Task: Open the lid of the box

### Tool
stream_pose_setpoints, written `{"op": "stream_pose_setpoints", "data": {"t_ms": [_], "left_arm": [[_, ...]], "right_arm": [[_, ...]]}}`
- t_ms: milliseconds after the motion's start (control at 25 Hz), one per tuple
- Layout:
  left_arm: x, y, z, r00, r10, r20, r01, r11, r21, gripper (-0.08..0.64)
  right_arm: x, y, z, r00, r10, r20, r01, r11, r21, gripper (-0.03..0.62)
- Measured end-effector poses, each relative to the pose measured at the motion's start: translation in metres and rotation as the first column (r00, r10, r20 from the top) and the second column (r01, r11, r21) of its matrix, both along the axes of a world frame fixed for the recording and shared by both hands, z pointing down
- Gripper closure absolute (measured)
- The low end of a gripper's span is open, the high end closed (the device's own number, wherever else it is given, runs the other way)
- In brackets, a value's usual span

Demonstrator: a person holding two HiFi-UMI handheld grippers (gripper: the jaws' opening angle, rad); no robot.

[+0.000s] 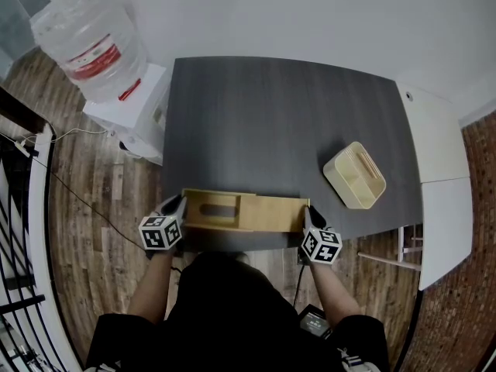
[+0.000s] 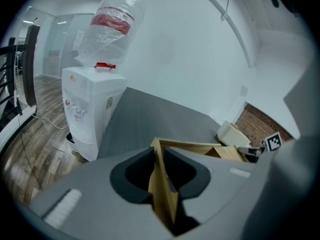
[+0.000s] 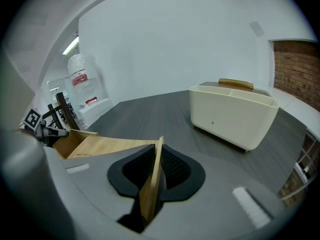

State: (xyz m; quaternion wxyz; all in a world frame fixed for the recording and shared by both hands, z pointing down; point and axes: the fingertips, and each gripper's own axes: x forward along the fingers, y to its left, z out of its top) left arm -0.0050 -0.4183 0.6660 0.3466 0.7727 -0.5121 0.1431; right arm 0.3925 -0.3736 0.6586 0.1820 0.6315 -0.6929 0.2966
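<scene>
A light wooden box (image 1: pixel 211 209) lies along the table's near edge. Its flat sliding lid (image 1: pixel 273 212) sits shifted to the right, so the left part stands uncovered. My left gripper (image 1: pixel 177 208) is shut on the box's thin left end wall (image 2: pixel 163 194), which stands upright between the pads. My right gripper (image 1: pixel 308 217) is shut on the thin wooden edge (image 3: pixel 151 186) at the lid's right end. In the right gripper view the lid's flat top (image 3: pixel 107 145) runs left toward the open part (image 3: pixel 67 143).
A cream plastic caddy (image 1: pixel 355 174) with a wooden handle stands on the dark grey table (image 1: pixel 271 115) to the right. A water dispenser (image 1: pixel 116 91) stands off the table's left side. A white cabinet (image 1: pixel 442 169) adjoins the right edge.
</scene>
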Motion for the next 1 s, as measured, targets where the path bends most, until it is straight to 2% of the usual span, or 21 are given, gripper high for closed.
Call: {"op": "stream_pose_setpoints", "data": {"t_ms": [800, 1000], "left_arm": [[-0.002, 0.000, 0.000, 1.000, -0.014, 0.004, 0.014, 1.000, -0.003, 0.502], [-0.001, -0.002, 0.002, 1.000, -0.016, 0.011, 0.016, 1.000, 0.000, 0.502]], "right_arm": [[0.024, 0.003, 0.003, 0.997, 0.074, -0.029, -0.074, 0.997, -0.005, 0.557], [0.022, 0.000, 0.004, 0.998, 0.056, -0.024, -0.055, 0.998, 0.013, 0.523]]}}
